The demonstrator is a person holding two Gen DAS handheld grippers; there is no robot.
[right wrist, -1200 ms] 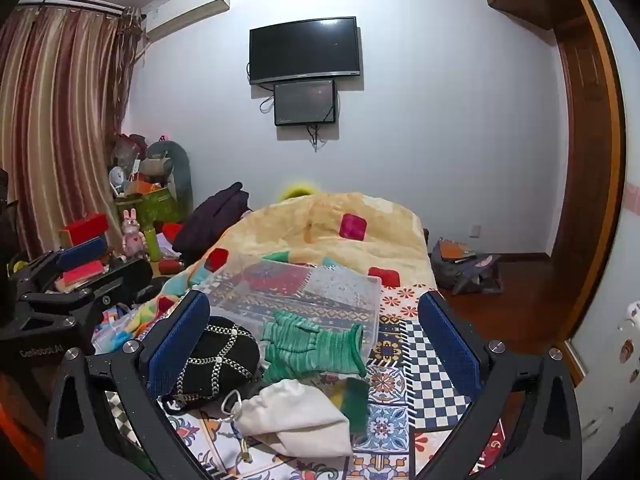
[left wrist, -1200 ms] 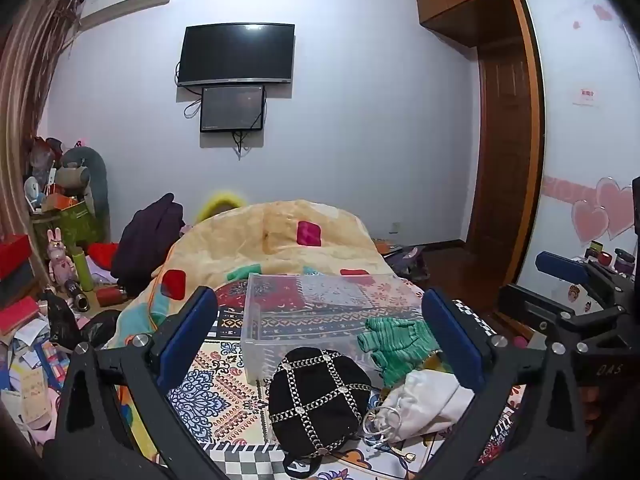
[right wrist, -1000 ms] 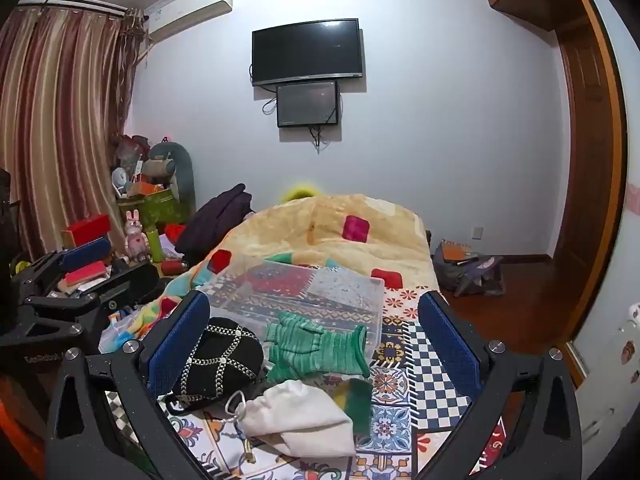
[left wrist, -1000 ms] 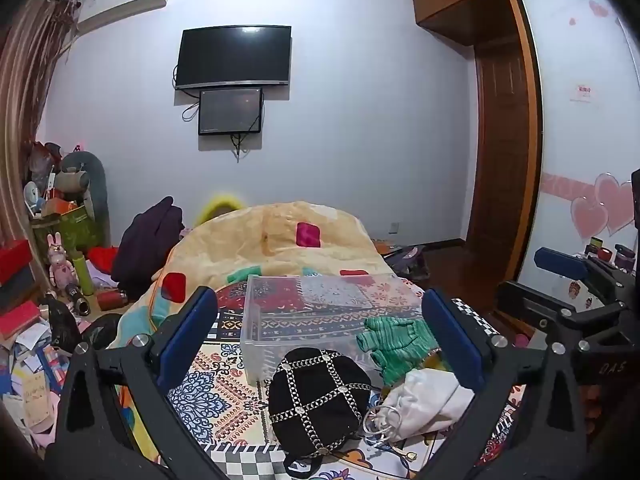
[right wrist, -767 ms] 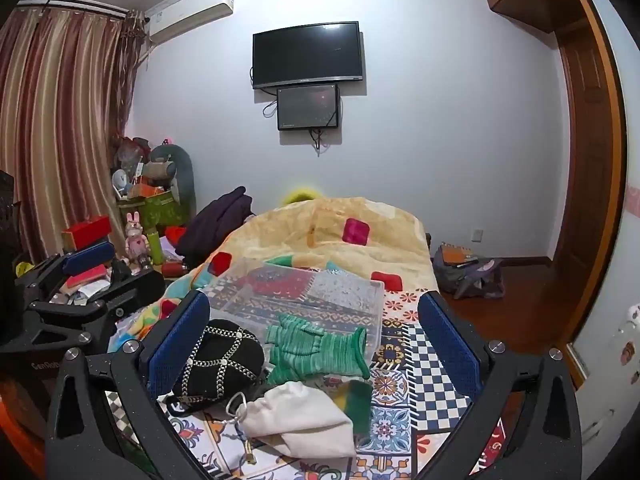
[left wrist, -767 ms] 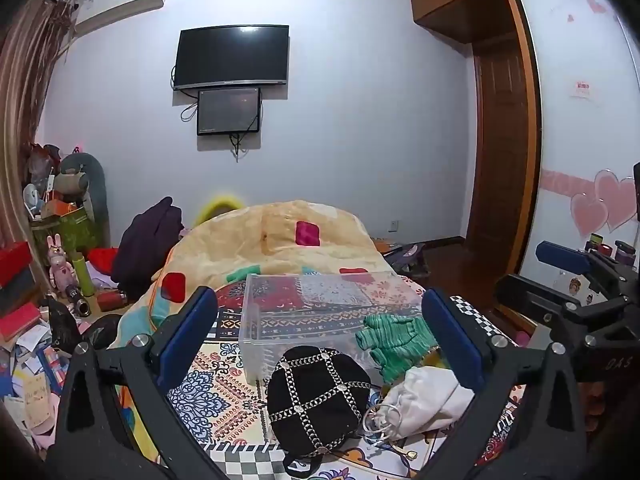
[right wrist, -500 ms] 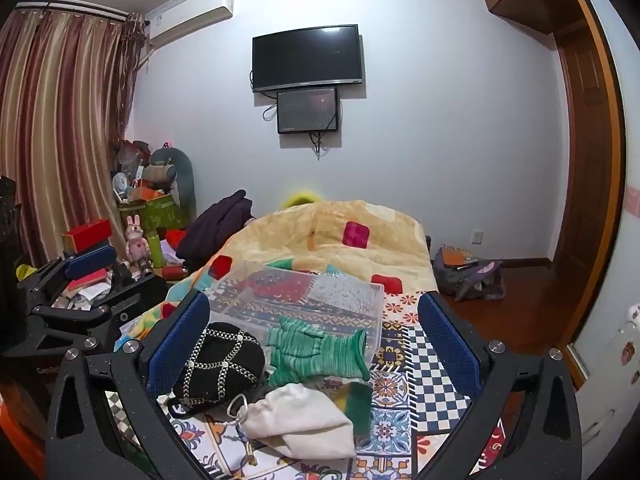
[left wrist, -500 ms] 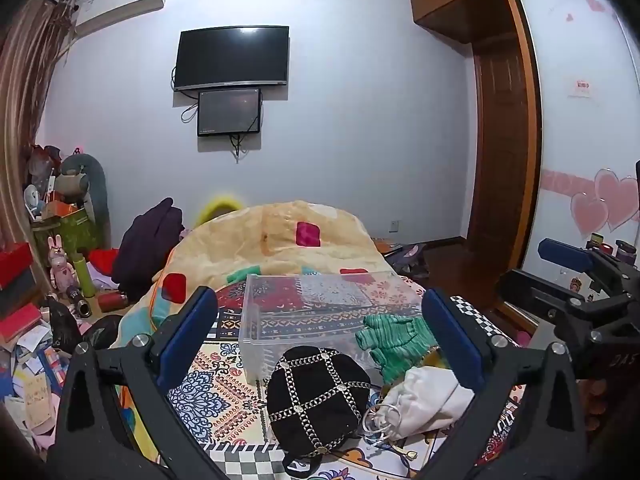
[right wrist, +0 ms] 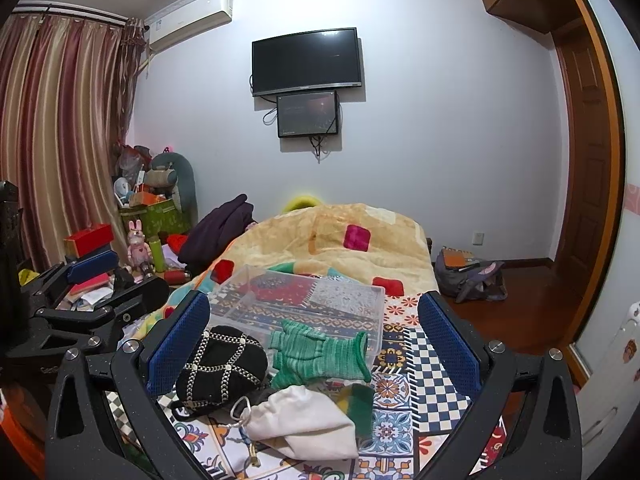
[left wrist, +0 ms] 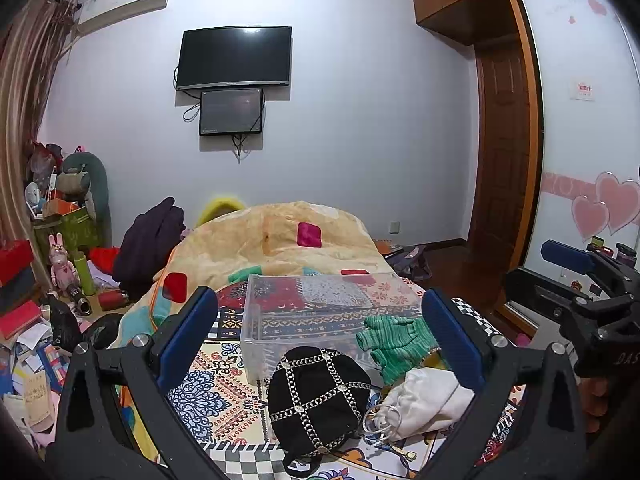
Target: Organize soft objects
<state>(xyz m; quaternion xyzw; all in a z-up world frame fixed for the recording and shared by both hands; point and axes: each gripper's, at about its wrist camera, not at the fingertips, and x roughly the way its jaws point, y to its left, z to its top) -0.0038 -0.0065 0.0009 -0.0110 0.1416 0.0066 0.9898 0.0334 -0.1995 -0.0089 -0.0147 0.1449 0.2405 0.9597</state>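
Bedroom clutter framed your left-wrist view: a patterned bedspread point(left wrist: 216, 384) with a clear bin point(left wrist: 320, 320) lying empty on it. You held the left gripper point(left wrist: 320, 340) spread wide and holding nothing, above the black hat point(left wrist: 318, 392), which lay just in front of the bin, domed and criss-crossed with metal chain. Green gloves point(left wrist: 394, 340) leaned on the bin's right corner, and a white pouch point(left wrist: 424, 400) lay beside the hat. From the right-wrist view your right gripper point(right wrist: 314, 340) was likewise spread and empty, above the gloves point(right wrist: 316, 354), limp ribbed knit, and the pouch point(right wrist: 304, 420) nearest you. Nothing looked binned yet, so you seemed to be at the approach; next you likely needed to lower onto one item and close.
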